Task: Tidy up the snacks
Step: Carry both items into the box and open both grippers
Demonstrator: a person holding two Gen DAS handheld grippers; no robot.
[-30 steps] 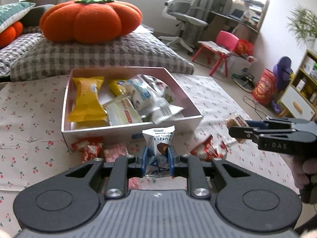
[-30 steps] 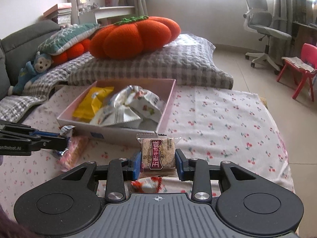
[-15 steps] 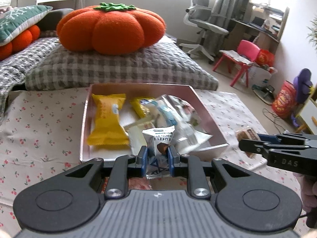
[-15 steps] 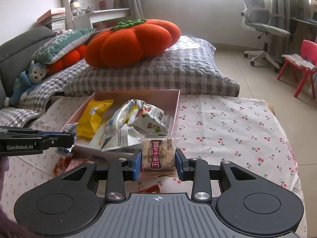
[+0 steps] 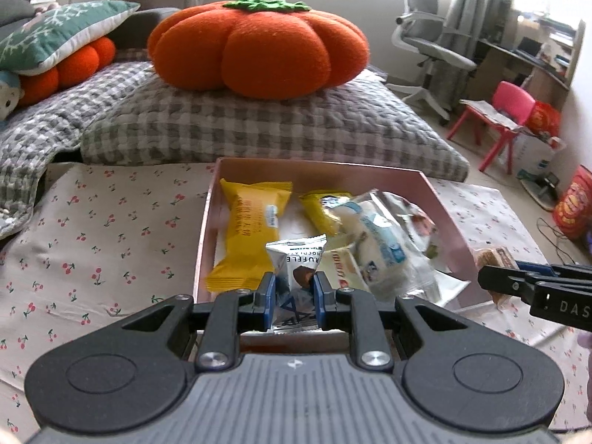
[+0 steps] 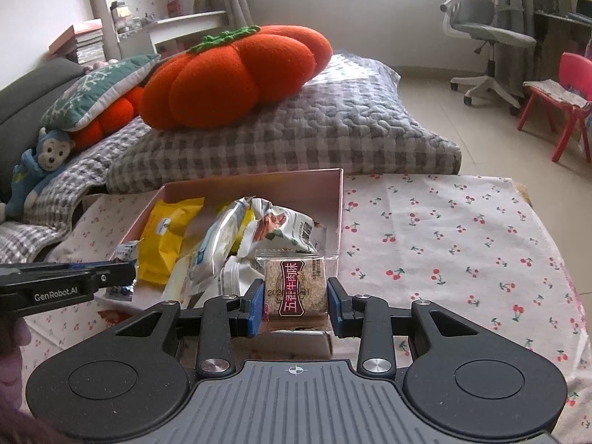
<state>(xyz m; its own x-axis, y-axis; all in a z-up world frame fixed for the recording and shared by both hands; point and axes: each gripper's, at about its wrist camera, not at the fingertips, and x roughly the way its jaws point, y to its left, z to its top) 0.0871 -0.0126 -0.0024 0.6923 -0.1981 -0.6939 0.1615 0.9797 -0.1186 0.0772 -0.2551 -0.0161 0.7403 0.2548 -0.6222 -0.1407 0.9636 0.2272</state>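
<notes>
Left gripper clenched on a silver packet; right gripper clenched on a brown packet, both poised over the pink box's near edge. Risked dropping either outside, or on the heaped wrappers and sliding off.

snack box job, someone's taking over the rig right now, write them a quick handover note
Left claw: shut on a silver truffle chocolate packet, over the near edge of the pink cardboard box.
Right claw: shut on a clear-wrapped sesame cake with a red label, at the box's near right corner.
Done: yellow packet and several others are in the box.
Left: release both packets into it.
</notes>
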